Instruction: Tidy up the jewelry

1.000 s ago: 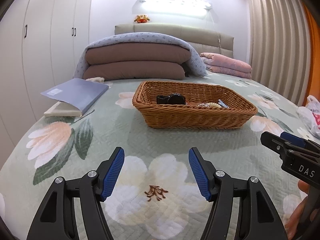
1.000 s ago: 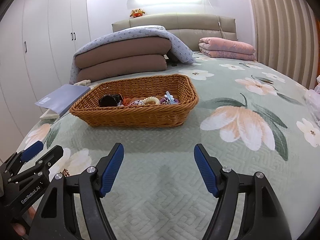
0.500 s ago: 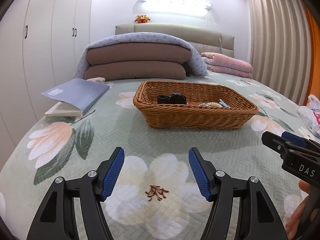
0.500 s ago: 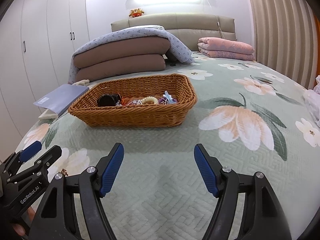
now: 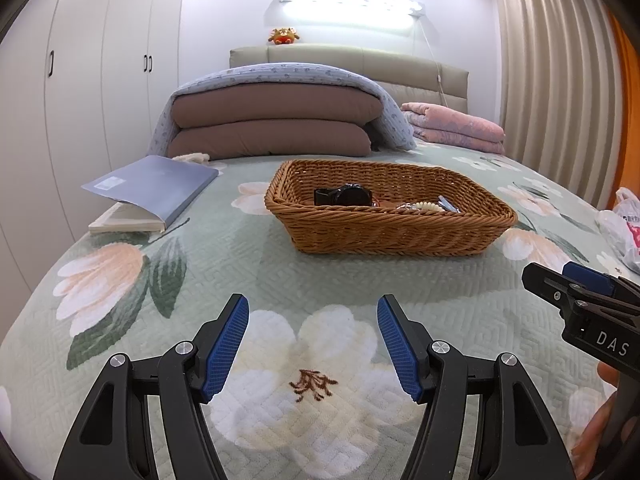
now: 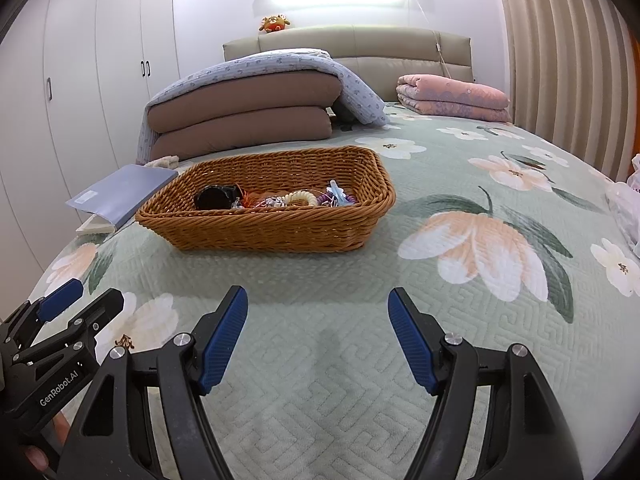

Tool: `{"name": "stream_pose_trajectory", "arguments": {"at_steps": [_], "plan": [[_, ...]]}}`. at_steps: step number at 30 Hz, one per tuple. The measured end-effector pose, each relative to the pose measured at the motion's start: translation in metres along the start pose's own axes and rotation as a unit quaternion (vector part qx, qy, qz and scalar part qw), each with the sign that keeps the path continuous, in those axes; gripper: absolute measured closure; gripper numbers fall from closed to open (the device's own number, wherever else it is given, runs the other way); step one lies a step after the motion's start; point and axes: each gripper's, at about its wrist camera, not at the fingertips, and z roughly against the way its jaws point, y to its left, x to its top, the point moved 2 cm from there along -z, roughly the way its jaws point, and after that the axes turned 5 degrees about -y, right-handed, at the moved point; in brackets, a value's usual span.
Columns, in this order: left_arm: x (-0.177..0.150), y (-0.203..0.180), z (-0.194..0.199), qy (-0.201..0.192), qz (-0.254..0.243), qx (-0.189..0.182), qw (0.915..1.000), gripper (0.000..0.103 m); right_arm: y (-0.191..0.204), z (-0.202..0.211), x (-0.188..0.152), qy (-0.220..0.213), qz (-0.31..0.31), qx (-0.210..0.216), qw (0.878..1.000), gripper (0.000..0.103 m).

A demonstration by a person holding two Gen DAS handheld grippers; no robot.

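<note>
- On the green floral bedspread (image 6: pixel 460 320), near the foot of the bed, sits a brown wicker basket (image 6: pixel 272 232), and all the jewelry that can be seen lies inside it; no loose piece shows on the quilt around it.
- As to progress, the scene fits two readings: the pieces may have been gathered into the basket already, or they may be a jumble waiting to be sorted out of it (one moment cannot settle which).
- The left gripper (image 5: pixel 313 344) hovers low over a white flower in the print, well short of the basket, its blue pads spread wide and nothing between them.
- The right gripper (image 6: pixel 318 334) hangs likewise over bare quilt, pads parted, carrying nothing.
- Inside the basket, the biggest item is a black watch (image 6: pixel 214 197), at the left end.
- Beside it comes a tangle of orange and silvery bits (image 6: pixel 260 200), too small to name.
- Next is a cream beaded bracelet (image 6: pixel 302 196), curled up.
- At the right end is a small light-blue and purple piece (image 6: pixel 336 196), touching the heap.
</note>
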Motion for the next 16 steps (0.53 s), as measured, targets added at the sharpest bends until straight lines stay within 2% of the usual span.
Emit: {"name": "stream_pose_trajectory", "arguments": {"at_steps": [11,13,16], "plan": [[-0.0005,0.0010,-0.0035,0.008,0.002,0.004,1.0000,0.034,0.0008,0.0002,0.0002,0.000,0.000,0.000,1.000,0.028],[-0.0002,0.0037,-0.0018,0.000,0.006,0.013,0.9999,0.034,0.0006,0.0001,0.0001,0.001,0.000,0.000,1.000,0.028],[0.0001,0.0059,-0.0028,0.002,0.009,0.005,0.9999,0.034,0.0010,0.0002,0.0002,0.000,0.000,0.000,1.000,0.028]]}}
